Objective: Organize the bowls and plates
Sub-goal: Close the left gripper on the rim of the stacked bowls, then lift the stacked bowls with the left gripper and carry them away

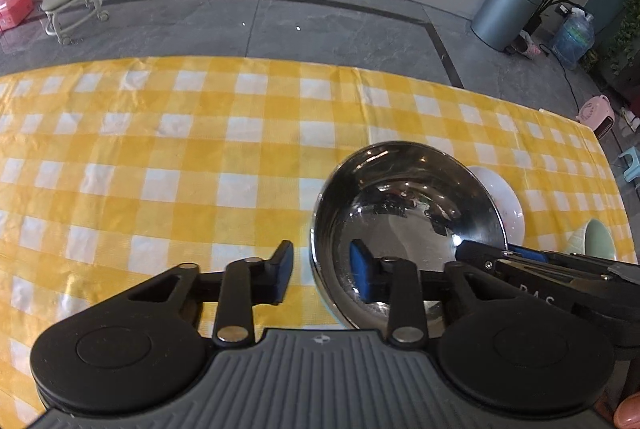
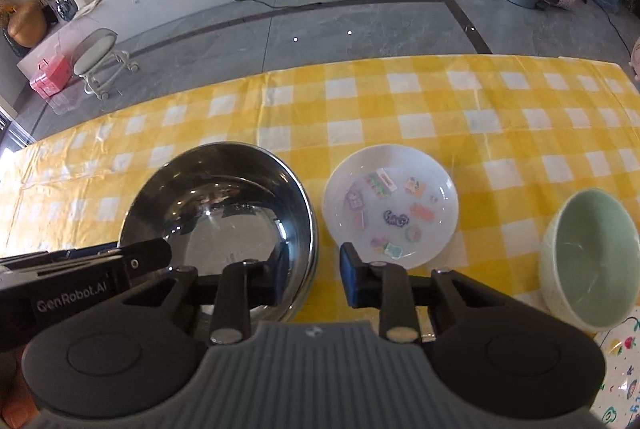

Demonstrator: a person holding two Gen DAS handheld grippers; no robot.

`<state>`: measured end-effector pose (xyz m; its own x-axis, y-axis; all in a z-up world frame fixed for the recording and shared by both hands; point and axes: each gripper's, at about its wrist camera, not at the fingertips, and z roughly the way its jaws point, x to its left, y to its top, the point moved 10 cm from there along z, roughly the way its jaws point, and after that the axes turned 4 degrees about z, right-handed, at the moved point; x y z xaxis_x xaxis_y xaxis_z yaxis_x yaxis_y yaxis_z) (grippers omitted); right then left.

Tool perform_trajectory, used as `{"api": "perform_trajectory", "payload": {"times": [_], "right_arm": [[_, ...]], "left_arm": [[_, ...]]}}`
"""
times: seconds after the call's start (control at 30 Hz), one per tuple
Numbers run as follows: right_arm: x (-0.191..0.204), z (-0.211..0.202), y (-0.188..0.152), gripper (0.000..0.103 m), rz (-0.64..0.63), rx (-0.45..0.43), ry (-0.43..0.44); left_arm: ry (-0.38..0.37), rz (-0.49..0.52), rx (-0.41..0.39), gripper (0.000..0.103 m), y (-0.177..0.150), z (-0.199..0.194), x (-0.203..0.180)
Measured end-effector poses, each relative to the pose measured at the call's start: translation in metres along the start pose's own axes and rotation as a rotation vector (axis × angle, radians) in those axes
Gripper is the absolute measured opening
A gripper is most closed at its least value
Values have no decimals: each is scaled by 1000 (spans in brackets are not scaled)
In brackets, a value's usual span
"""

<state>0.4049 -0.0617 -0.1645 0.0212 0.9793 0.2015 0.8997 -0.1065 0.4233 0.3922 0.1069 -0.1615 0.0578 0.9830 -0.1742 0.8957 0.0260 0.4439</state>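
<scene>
Two bowls (image 2: 218, 225) (image 2: 588, 261), one plate (image 2: 390, 207).

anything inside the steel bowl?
No food or dishes in the steel bowl, only reflections. One finger of each tongs straddles its rim, left tongs and right tongs both open. The near inner wall is covered by the tongs.

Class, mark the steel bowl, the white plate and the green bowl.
steel bowl (image 2: 224, 213), right wrist view, inner floor.
white plate (image 2: 436, 181), right wrist view, right inner rim.
green bowl (image 2: 592, 253), right wrist view, inside wall.
</scene>
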Motion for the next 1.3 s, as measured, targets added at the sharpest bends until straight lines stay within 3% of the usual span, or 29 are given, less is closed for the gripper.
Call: {"api": "perform_trajectory", "payload": {"times": [0.27, 0.47, 0.83, 1.3], "right_arm": [[5, 8, -2, 8, -15, 27, 10], [8, 1, -2, 7, -14, 27, 5], [15, -82, -31, 8, -55, -13, 42], [18, -200, -118, 10, -100, 18, 137]], "left_arm": [[8, -24, 5, 10, -3, 1, 3], [34, 5, -17, 9, -3, -17, -3], [68, 19, -28, 8, -26, -98, -22], [36, -3, -30, 8, -96, -191, -39]]}}
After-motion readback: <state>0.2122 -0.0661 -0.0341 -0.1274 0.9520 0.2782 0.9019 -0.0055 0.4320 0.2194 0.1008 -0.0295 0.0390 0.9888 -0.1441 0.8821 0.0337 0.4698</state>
